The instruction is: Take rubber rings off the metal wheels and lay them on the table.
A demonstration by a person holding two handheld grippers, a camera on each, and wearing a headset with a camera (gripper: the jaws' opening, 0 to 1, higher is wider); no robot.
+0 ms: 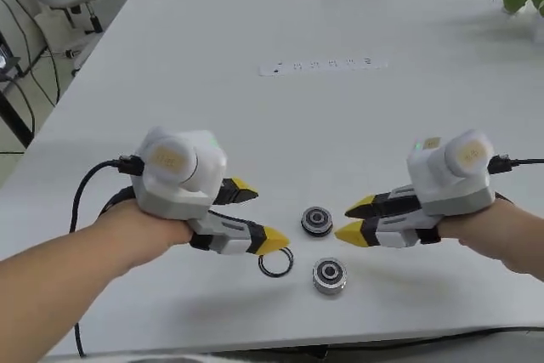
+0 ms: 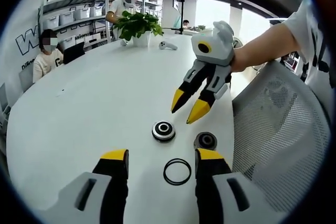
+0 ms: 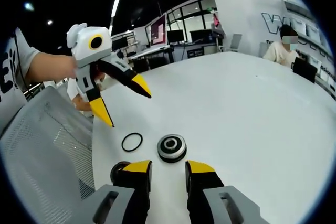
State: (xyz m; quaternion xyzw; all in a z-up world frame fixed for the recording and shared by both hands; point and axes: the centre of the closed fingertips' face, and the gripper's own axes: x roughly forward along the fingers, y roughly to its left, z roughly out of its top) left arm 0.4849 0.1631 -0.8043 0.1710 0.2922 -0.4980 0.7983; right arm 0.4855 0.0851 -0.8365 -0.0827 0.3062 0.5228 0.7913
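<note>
Left gripper [image 1: 257, 215]: jaws spread wide, nothing in them; tips hang just beside the loose rubber ring.
Right gripper [image 1: 355, 218]: jaws at a narrow gap, nothing between them; tips point at the far wheel, near it but apart.
Loose rubber ring [image 1: 275, 263]: flat on the white table [image 1: 212, 108], off any wheel, by the left gripper's nearer tip.
Far wheel [image 1: 317, 220]: lies flat between the two grippers; dark band round the rim, likely a ring on it.
Near wheel [image 1: 329, 275]: just beside the loose rubber ring; rim looks like bare metal, cannot be sure.
Handling (judged): ring thin, light, stretchy, clings to metal; wheel small, dense, stiff, apt to skid on the smooth top.
Hold (judged): pin the wheel at the hub with one gripper, pinch the band's outer edge with the other, roll it off.
</note>
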